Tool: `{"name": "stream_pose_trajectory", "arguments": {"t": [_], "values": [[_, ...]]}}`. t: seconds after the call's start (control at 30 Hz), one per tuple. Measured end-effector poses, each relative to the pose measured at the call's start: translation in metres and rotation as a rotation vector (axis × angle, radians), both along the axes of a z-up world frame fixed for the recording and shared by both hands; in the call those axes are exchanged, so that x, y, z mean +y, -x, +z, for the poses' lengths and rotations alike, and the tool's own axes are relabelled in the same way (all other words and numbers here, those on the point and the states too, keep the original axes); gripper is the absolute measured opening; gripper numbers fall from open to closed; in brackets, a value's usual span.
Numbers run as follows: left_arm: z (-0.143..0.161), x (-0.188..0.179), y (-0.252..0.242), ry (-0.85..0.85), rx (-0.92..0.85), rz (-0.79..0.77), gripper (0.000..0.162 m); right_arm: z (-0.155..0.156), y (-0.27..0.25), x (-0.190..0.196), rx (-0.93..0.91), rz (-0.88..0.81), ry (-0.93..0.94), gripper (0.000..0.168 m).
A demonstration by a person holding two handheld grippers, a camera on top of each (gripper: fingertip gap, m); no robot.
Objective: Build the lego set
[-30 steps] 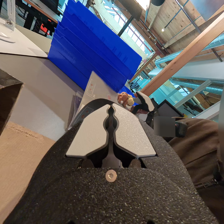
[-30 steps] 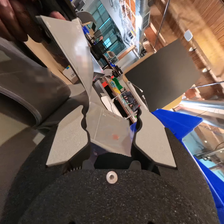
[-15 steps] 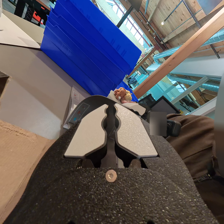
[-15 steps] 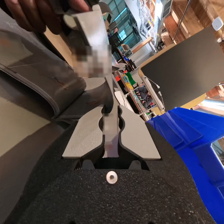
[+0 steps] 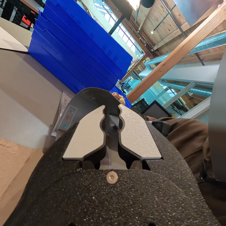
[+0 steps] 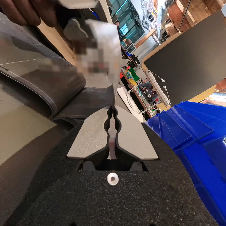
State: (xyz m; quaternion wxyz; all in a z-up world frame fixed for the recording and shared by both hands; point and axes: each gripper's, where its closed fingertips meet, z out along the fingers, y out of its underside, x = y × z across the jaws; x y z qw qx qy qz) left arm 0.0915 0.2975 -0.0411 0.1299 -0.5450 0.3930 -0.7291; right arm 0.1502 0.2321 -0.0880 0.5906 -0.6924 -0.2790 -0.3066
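The lego instruction booklet (image 5: 85,104) lies open on the grey table (image 5: 24,85), one page curled up in an arch. My left gripper (image 5: 111,107) sits right behind that arch with its fingers slightly apart; a thin page edge runs loosely through the gap. My right gripper (image 6: 112,107) is shut on the edge of one booklet page (image 6: 114,93), which stands upright from the open booklet (image 6: 48,85). A small brown and tan lego build (image 5: 119,96) shows just past the curled page. The left gripper's grey finger (image 6: 78,29) and a hand (image 6: 24,12) appear at the top of the right wrist view.
A stack of blue bins (image 5: 73,48) stands along the far side of the table, also at the right in the right wrist view (image 6: 195,134). Brown cardboard (image 5: 12,165) lies at the near left. A brown sleeve (image 5: 183,140) and a black monitor (image 5: 155,111) are at the right. Left tips to right tips: about 11 cm.
My right gripper went from wide open to shut on the page edge. My left gripper's fingers have parted from nearly shut, and the page has curled higher in front of them.
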Motion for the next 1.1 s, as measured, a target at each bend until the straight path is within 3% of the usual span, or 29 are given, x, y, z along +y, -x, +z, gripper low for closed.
{"name": "stream_pose_trajectory", "arguments": {"t": [1.1], "values": [[0.015,-0.023,0.0,0.058,-0.083,-0.071,0.018,0.001,-0.001,-0.002,0.01,0.004,-0.004,0.004]]}}
